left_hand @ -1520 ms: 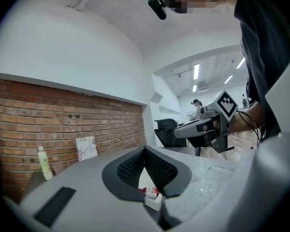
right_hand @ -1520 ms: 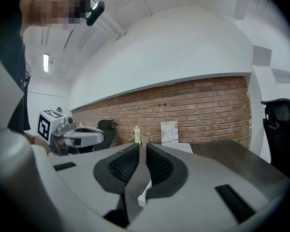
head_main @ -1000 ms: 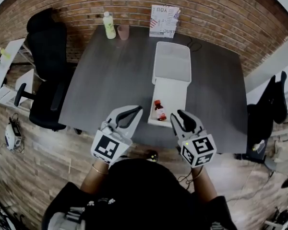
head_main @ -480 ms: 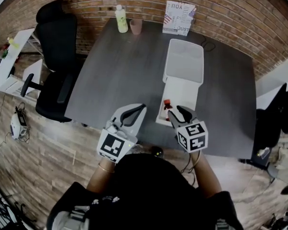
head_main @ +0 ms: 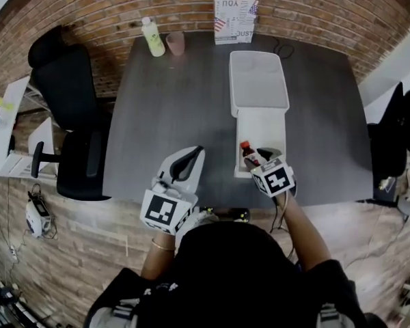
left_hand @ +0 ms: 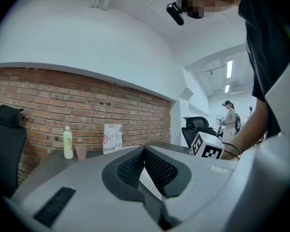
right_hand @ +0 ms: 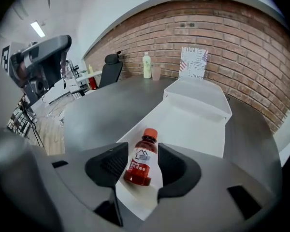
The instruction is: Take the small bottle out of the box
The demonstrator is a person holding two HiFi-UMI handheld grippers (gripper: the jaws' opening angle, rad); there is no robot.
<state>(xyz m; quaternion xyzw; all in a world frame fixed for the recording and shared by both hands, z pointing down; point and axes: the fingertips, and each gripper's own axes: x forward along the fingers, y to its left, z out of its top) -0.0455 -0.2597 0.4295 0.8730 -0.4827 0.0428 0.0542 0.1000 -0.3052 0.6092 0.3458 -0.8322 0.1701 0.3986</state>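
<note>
The small bottle point(right_hand: 141, 159) lies at the near end of the white box point(right_hand: 195, 112) on the bench point(head_main: 171, 115). It sits between the right gripper's point(right_hand: 142, 153) fingers point(right_hand: 110, 164), which have just been opening wide and do not press it. This looks like the reach, so the next move is to close on its body and lift; the left gripper's point(left_hand: 144, 161) fingers are together and empty.

Person in a black short-sleeved top point(head_main: 225, 279) and thin bracelet point(head_main: 162, 247), with pale grey left gripper point(head_main: 193, 154) and right gripper point(head_main: 258, 157), each fitted with black ribbed pads point(left_hand: 157, 168) and a white cube point(head_main: 165, 210) of black square markers.
</note>
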